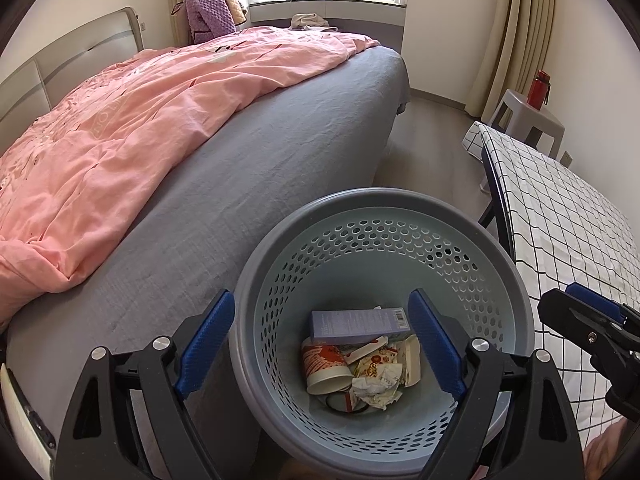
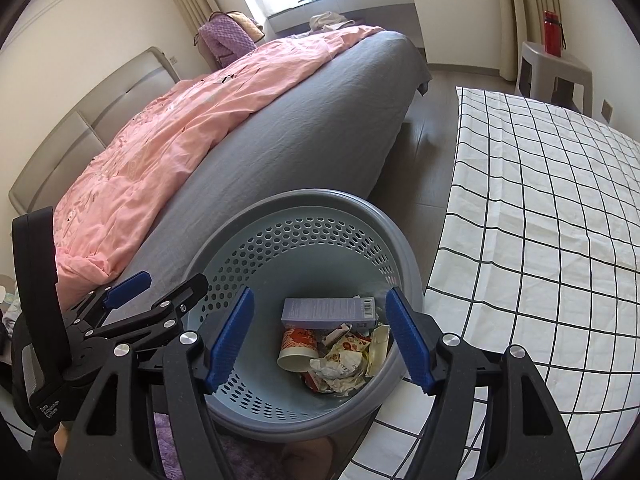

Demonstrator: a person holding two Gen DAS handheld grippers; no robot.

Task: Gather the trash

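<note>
A grey perforated basket (image 1: 376, 196) (image 2: 304, 194) stands on the floor between the bed and the table. At its bottom lie a purple carton (image 1: 360, 324) (image 2: 328, 312), a red-and-white paper cup (image 1: 326, 368) (image 2: 298, 346) on its side, and crumpled wrappers (image 1: 378, 384) (image 2: 340, 360). My left gripper (image 1: 322, 296) (image 2: 172, 280) hangs open above the basket's left side, with nothing between its blue pads. My right gripper (image 2: 320, 292) (image 1: 560, 300) hovers open over the basket's right side, holding nothing.
A bed with a grey sheet (image 1: 248, 168) and a pink quilt (image 1: 120, 136) runs along the left. A table under a black-and-white checked cloth (image 2: 540, 208) stands on the right. Behind it is a stool (image 2: 556, 68) carrying a red bottle (image 2: 552, 32). A strip of floor (image 2: 424, 152) lies between bed and table.
</note>
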